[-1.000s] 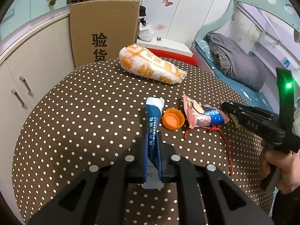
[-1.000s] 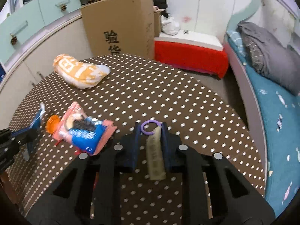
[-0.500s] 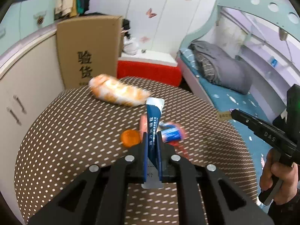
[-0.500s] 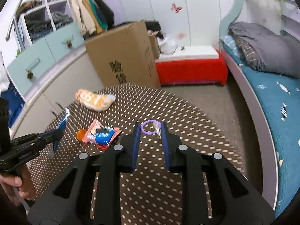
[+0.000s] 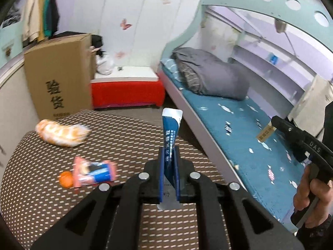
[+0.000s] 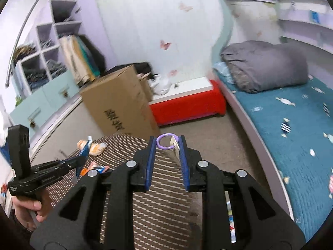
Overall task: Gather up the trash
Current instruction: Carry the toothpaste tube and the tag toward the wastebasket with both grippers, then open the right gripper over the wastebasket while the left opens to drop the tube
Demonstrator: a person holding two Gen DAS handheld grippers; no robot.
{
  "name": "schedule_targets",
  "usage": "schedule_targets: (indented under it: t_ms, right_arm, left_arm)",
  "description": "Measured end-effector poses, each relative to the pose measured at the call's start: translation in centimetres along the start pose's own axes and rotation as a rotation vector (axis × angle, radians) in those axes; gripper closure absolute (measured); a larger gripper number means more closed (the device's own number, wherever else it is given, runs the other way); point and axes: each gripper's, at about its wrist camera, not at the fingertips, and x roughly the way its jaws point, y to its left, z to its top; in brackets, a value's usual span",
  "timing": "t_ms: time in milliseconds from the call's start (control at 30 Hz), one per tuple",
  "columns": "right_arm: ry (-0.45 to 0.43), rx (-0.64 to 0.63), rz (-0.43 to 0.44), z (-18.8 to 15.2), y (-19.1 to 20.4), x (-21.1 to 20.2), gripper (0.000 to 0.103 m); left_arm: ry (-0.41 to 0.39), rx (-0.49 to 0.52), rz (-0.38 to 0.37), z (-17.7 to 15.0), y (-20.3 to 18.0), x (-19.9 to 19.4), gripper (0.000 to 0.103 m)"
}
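Note:
My left gripper (image 5: 169, 152) is shut on a blue and white wrapper (image 5: 171, 129) and holds it raised above the brown dotted table (image 5: 41, 200). My right gripper (image 6: 166, 143) is shut on a beige tag with a purple ring (image 6: 164, 142), held above the table's right edge (image 6: 158, 208). On the table lie an orange and white bag (image 5: 61, 133), a pink and blue snack wrapper (image 5: 93, 171) and an orange cap (image 5: 65, 179). The right gripper also shows in the left wrist view (image 5: 272, 123), the left gripper in the right wrist view (image 6: 82, 160).
A cardboard box (image 5: 56, 79) stands behind the table against white cabinets. A red bench (image 5: 127, 91) sits at the back. A bed (image 5: 239, 129) with a blue cover and grey blanket (image 5: 208, 77) runs along the right. Carpet floor (image 6: 208, 143) lies between table and bed.
Both grippers have risen and pulled back from the table with their items still held. The trash left on the table now looks lower and further left.

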Motion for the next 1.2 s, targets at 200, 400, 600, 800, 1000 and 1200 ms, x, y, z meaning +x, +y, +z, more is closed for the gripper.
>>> schedule_targets:
  t_ms: [200,400,600,800,1000,1200]
  right_arm:
    - [0.02,0.128,-0.074,-2.1,-6.5,-1.0,0.081]
    - [0.162,0.283,-0.127,-7.1,-13.6,3.1,0.081]
    - [0.291,0.439,-0.14,-12.0,-18.2,7.6,0.079]
    - [0.313,0.59,-0.176,-15.0,-21.8,8.0,0.028]
    - [0.237,0.63,-0.193,-14.2,-23.3,4.0,0.02]
    - [0.163,0.623,-0.211,-12.9,-24.0,0.4,0.018]
  left_arm:
    - [0.026,0.059,-0.062,0.0,-4.8,1.7,0.095]
    - [0.089,0.105,-0.113,-0.8,-8.6,4.2,0.095]
    - [0.161,0.14,-0.142,-1.7,-11.8,7.3,0.095]
    - [0.226,0.189,-0.163,-2.5,-15.4,10.3,0.095]
    - [0.317,0.24,-0.196,-4.0,-18.9,14.3,0.095]
    - [0.427,0.267,-0.235,-5.6,-21.8,18.6,0.095]
